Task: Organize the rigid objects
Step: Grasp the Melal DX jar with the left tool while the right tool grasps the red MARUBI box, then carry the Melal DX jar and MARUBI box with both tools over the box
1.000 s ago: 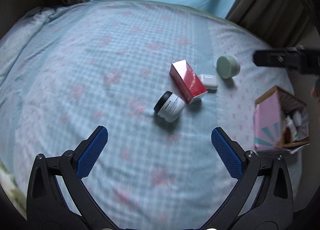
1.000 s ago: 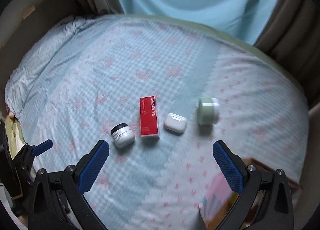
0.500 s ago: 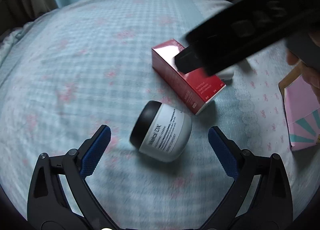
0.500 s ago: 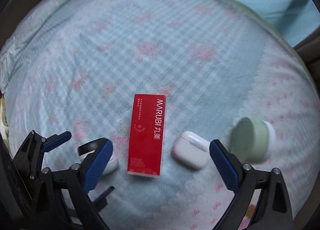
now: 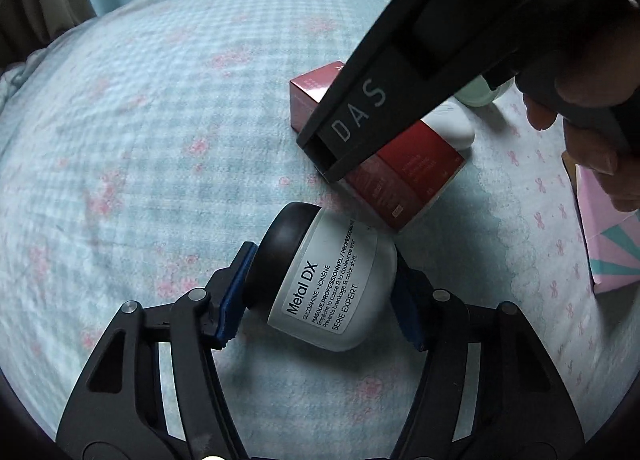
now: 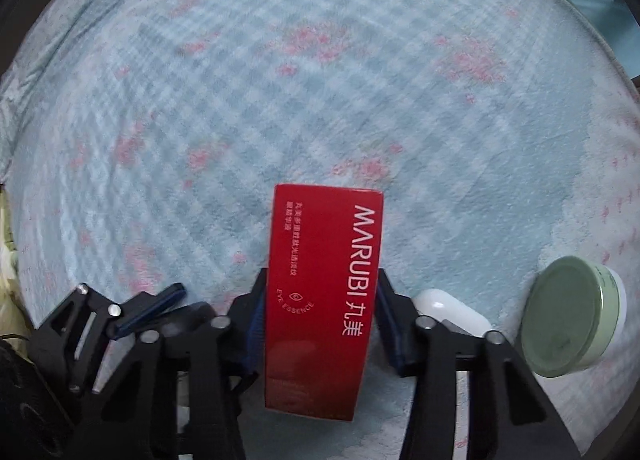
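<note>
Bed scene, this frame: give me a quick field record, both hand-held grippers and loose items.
surface: checked blue bedspread
left hand-held gripper: jaws closing, pads on the white jar, which lies on its side, black lid to the left
right hand-held gripper: jaws closing, pads against the long sides of the red box, which lies flat
loose items: white earbud case and green jar, right of the red box
container: pink box at the right edge, contents not visible
</note>
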`<state>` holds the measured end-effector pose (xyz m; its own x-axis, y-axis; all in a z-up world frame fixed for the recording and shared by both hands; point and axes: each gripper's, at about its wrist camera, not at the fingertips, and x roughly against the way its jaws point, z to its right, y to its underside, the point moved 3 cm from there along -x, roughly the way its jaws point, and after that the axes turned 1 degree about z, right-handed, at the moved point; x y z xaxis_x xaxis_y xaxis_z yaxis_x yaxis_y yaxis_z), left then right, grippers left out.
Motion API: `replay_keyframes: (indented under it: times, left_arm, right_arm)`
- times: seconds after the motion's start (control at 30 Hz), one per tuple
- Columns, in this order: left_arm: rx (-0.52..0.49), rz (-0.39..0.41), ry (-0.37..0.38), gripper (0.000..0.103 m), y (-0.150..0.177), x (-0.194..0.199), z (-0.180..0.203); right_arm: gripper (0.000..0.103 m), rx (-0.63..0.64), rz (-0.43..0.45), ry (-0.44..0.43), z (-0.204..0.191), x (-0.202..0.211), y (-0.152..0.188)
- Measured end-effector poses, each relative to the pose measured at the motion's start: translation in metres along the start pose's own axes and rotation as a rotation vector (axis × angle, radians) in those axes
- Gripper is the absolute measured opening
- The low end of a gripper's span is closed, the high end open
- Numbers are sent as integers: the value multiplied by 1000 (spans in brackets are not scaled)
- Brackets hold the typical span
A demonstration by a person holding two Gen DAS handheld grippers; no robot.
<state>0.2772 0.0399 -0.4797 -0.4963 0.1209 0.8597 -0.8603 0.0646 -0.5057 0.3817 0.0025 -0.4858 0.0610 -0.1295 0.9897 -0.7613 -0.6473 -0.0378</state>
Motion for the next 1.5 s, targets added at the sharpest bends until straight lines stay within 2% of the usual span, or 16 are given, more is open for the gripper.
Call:
replay_keyframes:
  times: [0.37, 0.63, 0.8, 0.97, 1.2, 1.37, 1.5]
  left_arm:
    - [17, 10, 2, 59, 6, 12, -7]
    - [64, 34, 23, 58, 12, 39, -17]
    - [97, 58, 26, 58, 12, 66, -16]
    - [110, 86, 22, 59, 1, 112, -5]
    - [83, 128, 20, 59, -24, 197, 39]
    - [49, 144, 38, 59, -37, 241, 82]
    - [31, 154, 66, 59, -42, 262, 120]
  right_arm:
    - [38, -14, 37, 9, -4, 8, 9]
    - [38, -47, 83, -19, -15, 30, 32]
    - [38, -72, 129, -30, -19, 63, 52]
    - [38, -111, 182, -43, -21, 111, 76]
    - [38, -198, 274, -66, -13, 190, 123]
    - [38, -285, 336, -66, 13, 244, 176]
    - [38, -347, 364, -42, 36, 269, 214]
